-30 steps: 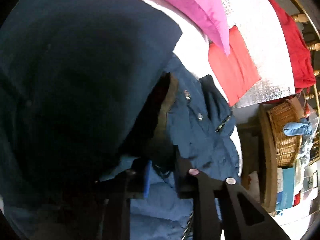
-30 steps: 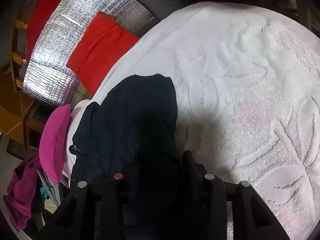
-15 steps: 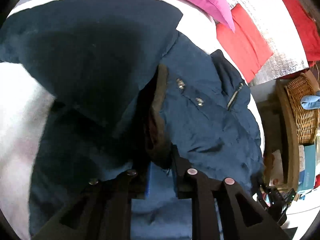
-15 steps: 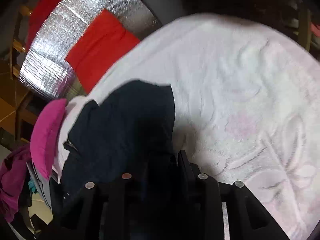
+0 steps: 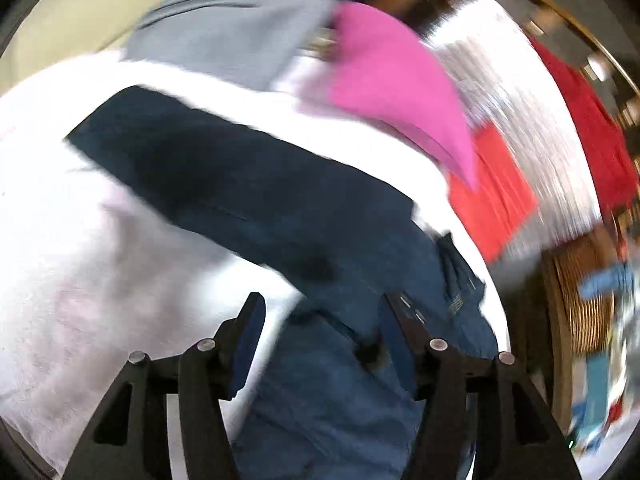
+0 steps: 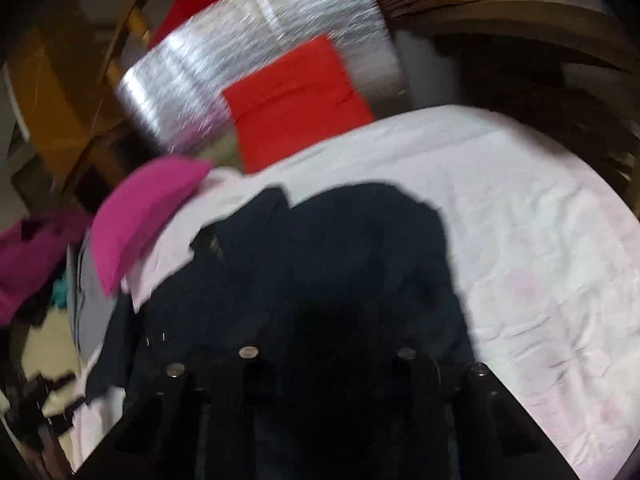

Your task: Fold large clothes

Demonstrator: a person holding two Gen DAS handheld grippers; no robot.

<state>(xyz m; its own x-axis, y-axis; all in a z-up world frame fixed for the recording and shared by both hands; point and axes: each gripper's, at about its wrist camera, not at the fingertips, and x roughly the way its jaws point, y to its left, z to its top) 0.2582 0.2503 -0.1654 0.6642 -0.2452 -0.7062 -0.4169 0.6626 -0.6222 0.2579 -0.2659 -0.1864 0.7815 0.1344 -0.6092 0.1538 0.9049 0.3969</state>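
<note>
The left gripper (image 5: 320,312) hangs above the navy jacket (image 5: 280,208) with its jaws spread wide and nothing between them, one finger over the white blanket (image 5: 72,264), the other over the jacket. The right gripper (image 6: 326,364) sits low against the same jacket (image 6: 320,264); its fingers vanish in dark cloth, so I cannot tell how far it is open. The jacket lies on the blanket, bare white to one side. A pink cloth (image 5: 396,92) and a red cloth (image 5: 492,196) lie past the blanket's edge. Only the left view shows a grey garment (image 5: 232,28).
</note>
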